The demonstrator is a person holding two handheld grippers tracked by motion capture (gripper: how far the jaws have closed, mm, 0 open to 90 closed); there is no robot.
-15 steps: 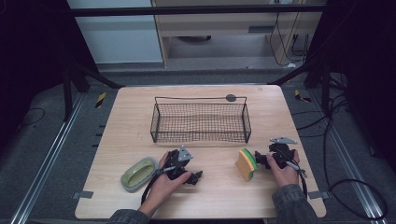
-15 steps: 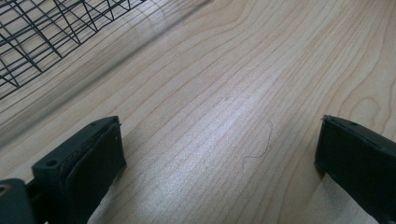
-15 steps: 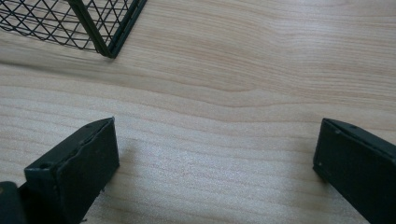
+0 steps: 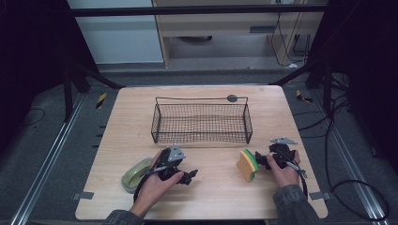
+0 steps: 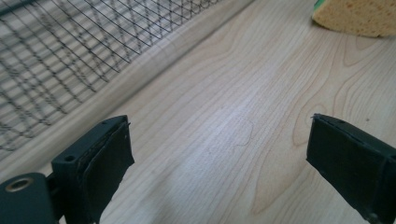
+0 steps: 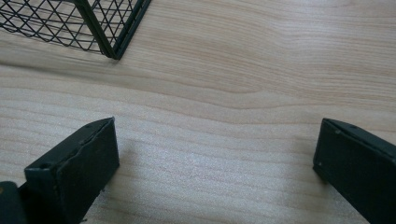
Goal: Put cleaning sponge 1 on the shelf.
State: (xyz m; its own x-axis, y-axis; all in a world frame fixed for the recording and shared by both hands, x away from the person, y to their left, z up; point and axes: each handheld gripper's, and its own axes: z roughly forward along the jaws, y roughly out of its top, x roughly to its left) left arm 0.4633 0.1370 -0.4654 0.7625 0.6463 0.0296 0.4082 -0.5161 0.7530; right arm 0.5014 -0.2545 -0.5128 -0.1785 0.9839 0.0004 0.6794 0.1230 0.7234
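Note:
My left gripper (image 4: 189, 176) lies low over the table's near left part, held by a hand, jaws pointing right. In the left gripper view it (image 5: 219, 158) stands open over bare wood, with the yellow sponge (image 5: 356, 17) farther off at the top right. The sponge (image 4: 247, 165), yellow with a green layer, stands on edge near the front right. My right gripper (image 4: 261, 161) is just to its right, held by the other hand. In the right gripper view its jaws (image 6: 215, 163) are open with bare table between them.
A black wire basket (image 4: 202, 123) stands empty in the middle of the wooden table (image 4: 211, 197); its corner (image 6: 109, 44) is near the right gripper. A pale green oval thing (image 4: 135, 174) lies at the front left beside the left hand.

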